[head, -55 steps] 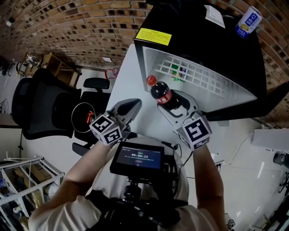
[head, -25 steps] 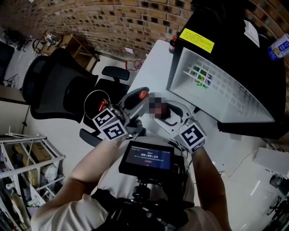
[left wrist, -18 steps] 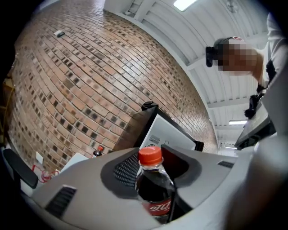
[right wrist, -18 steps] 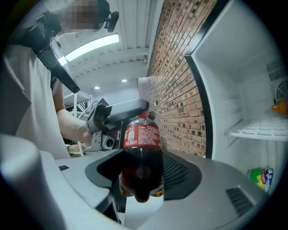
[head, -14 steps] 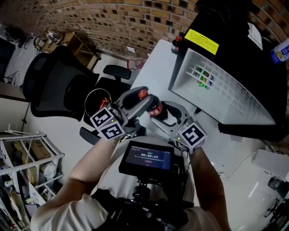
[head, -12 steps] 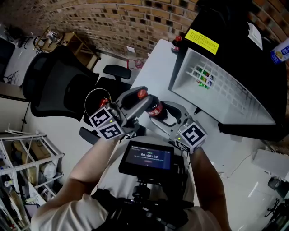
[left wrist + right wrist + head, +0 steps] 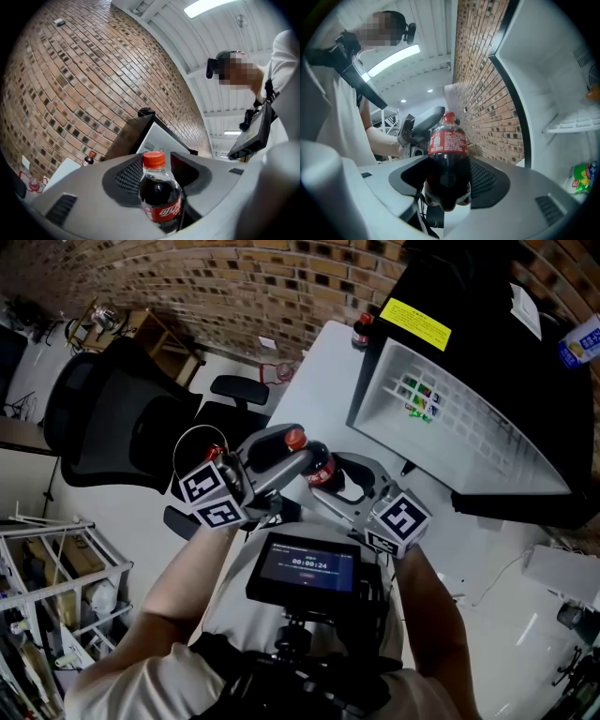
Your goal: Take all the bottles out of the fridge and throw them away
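A small cola bottle (image 7: 321, 465) with a red cap (image 7: 294, 437) lies slanted between my two grippers, in the air in front of the open fridge (image 7: 450, 418). My right gripper (image 7: 330, 480) is shut on its lower body (image 7: 447, 140). My left gripper (image 7: 302, 446) has its jaws around the neck and cap (image 7: 153, 159). They have just been opening, and a gap shows on each side of the cap. A second cola bottle (image 7: 360, 329) stands on the white table (image 7: 319, 371) beside the fridge.
The fridge door's white shelf holds a small colourful item (image 7: 417, 395). A blue and white can (image 7: 581, 338) stands on the fridge top. On the floor to the left are a black office chair (image 7: 103, 427) and a round black bin (image 7: 195, 448). Brick wall behind.
The view has swung left, away from the fridge. My left gripper, earlier apart from the bottle, has come onto its cap, and its jaws now stand slightly wider. The right gripper keeps its hold.
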`<state>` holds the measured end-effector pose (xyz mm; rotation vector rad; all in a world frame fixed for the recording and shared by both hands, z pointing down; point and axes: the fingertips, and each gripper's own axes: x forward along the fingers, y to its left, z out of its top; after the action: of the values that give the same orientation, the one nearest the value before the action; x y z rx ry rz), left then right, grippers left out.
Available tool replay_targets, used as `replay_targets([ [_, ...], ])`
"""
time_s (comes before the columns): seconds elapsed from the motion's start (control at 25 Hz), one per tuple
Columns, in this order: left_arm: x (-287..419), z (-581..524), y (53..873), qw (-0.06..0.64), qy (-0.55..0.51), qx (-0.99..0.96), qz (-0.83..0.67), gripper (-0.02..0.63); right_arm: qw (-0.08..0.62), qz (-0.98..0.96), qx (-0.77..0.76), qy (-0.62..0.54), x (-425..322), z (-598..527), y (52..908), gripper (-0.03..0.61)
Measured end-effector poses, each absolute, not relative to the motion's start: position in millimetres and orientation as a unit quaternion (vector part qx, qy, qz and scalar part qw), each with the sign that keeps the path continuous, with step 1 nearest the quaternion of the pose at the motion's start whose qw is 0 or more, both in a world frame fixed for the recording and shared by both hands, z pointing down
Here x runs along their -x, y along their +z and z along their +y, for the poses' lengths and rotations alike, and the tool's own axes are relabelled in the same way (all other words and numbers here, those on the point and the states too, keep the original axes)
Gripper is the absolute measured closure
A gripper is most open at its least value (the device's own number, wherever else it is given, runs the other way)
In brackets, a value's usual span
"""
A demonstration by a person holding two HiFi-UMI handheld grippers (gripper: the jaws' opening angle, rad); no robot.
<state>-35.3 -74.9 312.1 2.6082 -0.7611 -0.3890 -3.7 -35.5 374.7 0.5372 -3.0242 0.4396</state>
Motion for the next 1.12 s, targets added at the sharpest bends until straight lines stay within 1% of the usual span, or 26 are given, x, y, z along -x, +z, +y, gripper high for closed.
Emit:
replay_targets([
  [0.16, 29.9, -75.1, 313.5, 0.197, -0.132, -0.936, -0.26, 0.417, -0.006, -0.97, -0.182, 0.16, 0.7, -39.7, 368.7, 0.31],
  [0.28, 30.7, -74.8, 313.7, 0.2, -0.134, -0.936, -0.256, 0.417, 0.004, -0.973, -0.176, 0.149, 2.3, -39.3, 370.0, 0.31],
  [0.4, 30.4, -76.4, 312.2, 0.201, -0.14, -0.935, -0.257, 0.464, 0.003, -0.973, -0.173, 0.154, 3.0, -37.9, 371.7, 0.31],
  [0.6, 29.3, -78.1, 314.4, 0.206, -0.131, -0.934, -0.26, 0.469, 0.005, -0.972, -0.173, 0.157, 2.9, -38.1, 376.6, 0.309],
  [0.72, 25.8, -74.2, 313.0, 0.187, -0.119, -0.939, -0.262, 0.469, 0.013, -0.975, -0.164, 0.151, 5.8, -36.7, 381.1, 0.307],
  [0.8, 21.3, -71.6, 309.1, 0.166, -0.107, -0.945, -0.261, 0.471, 0.008, -0.976, -0.161, 0.149, 6.7, -36.3, 380.7, 0.307],
  [0.92, 21.6, -71.8, 301.8, 0.154, -0.107, -0.946, -0.263, 0.472, -0.008, -0.976, -0.164, 0.142, 6.9, -38.0, 374.2, 0.305],
  [1.12, 21.3, -68.0, 294.1, 0.127, -0.092, -0.949, -0.273, 0.472, -0.007, -0.979, -0.158, 0.126, 9.4, -37.8, 370.2, 0.302],
])
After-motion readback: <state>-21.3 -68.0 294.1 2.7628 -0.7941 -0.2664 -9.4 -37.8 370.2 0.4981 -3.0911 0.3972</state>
